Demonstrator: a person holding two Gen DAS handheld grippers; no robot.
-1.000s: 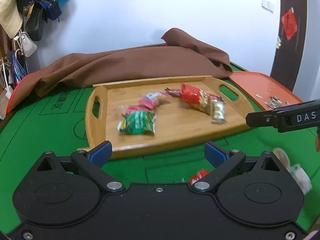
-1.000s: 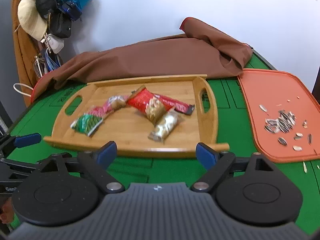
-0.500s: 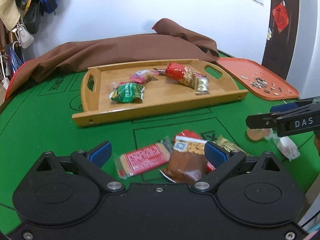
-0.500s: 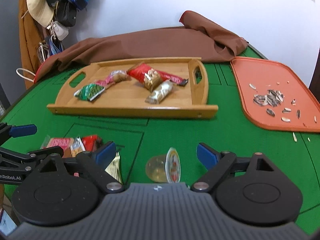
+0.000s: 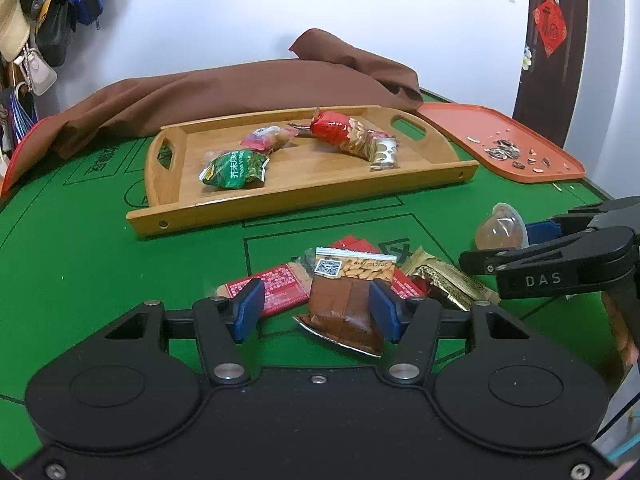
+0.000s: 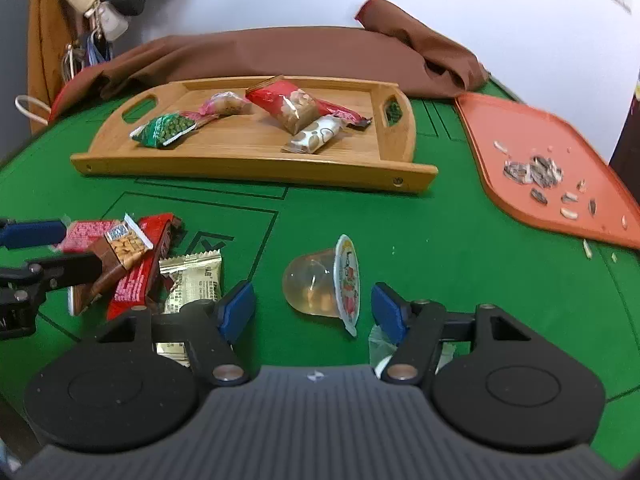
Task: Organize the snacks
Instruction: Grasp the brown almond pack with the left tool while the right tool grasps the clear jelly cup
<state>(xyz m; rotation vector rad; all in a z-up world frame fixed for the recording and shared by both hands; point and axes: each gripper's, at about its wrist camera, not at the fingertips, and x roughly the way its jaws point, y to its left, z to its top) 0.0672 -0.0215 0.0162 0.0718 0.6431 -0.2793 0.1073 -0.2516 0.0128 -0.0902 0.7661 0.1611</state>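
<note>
Green felt covers the bench (image 5: 100,248), and everything here is placed from the wooden tray (image 5: 304,204) at its middle, which already holds four packets. A brown cloth lies behind the tray; an orange tray (image 6: 520,136) of seed husks sits to its right.

In front of the tray's near rim is a loose heap of packets. The left claw (image 5: 316,308) points down at the topmost, a brown almond packet (image 5: 348,292), which stands between its blue pads with its long axis running away from the claw, toward the tray. The jaws are closing; the right pad looks to be at the packet's edge, the left pad is apart from it, so nothing is gripped yet.

Further right in front of the tray, a jelly cup (image 6: 320,282) lies on its side, foil lid facing right. The right claw (image 6: 314,310) brackets it, jaws closing, with gaps on both sides, also holding nothing.

Each hand is nearest its own item. The left pinch probably depends on squeezing across the packet's short width and missing the red packet (image 5: 276,286) beneath.
</note>
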